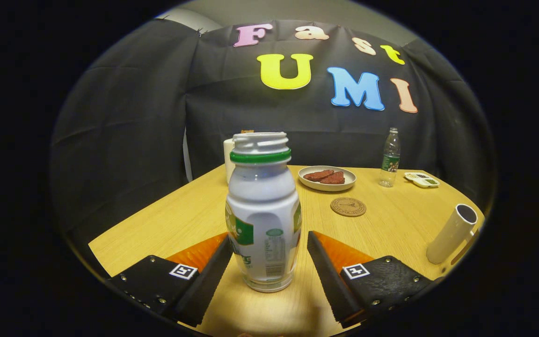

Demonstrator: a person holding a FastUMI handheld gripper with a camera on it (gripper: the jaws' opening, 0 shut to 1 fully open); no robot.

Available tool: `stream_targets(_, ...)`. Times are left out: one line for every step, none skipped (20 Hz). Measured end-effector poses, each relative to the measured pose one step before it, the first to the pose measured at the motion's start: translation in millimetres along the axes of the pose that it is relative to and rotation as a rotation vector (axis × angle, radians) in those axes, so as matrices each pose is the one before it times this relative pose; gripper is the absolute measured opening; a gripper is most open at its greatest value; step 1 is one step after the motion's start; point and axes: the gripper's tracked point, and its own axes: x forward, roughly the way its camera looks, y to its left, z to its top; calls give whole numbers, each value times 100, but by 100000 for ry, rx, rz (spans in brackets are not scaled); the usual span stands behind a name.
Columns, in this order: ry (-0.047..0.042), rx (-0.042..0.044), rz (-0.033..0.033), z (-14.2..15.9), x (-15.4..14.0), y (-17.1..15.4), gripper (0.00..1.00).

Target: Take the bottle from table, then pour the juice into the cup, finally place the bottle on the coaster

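Seeing my tongs (pixel 269 252) spread around the upright bottle (pixel 262 220), not touching. Coaster (pixel 348 206) at 1 o'clock; cup (pixel 452 232) at 3.

The gripper (pixel 269 262) shows as two wedge-shaped fingers (pixel 204 281) with ribbed inner faces that taper forward. Each is backed by a textured mounting plate (pixel 384 281) fastened with small bright screws along its edges. Each plate carries one square white fiducial marker (pixel 183 271) with a blocky printed pattern, set at the plate's forward corner
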Motion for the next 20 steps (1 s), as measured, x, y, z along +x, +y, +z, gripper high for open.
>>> stream_targets(354,-9,643,-215,81,169,97)
stream_targets(177,86,738,-12,120,129,97)
stream_targets(581,26,738,-176,79,196,97)
stream_targets(355,-54,820,-80,62,123,97)
stream_targets(316,-143,-25,-108,10,-37,92)
stream_targets(266,621,266,1,68,-51,89)
stream_targets(109,698,349,-63,-43,16,82)
stream_targets(252,561,313,33,80,-9,81)
stream_targets(166,96,42,-6,-32,-13,81)
stream_targets(539,-130,284,87,-11,95,81)
stream_targets(529,171,1186,-58,63,257,79)
stream_targets(229,973,1862,56,39,464,79)
stream_targets(352,864,1583,49,20,372,76)
stream_targets(497,314,701,99,-63,261,74)
stream_targets(114,-64,507,113,-52,191,74)
stream_targets(267,435,-125,203,14,114,73)
stream_targets(-227,886,318,354,-57,5,70)
stream_targets(-914,1099,-429,648,-28,-208,70)
stream_targets(-1190,1271,307,634,-95,-210,70)
stream_targets(-1203,1237,-546,643,-37,-224,70)
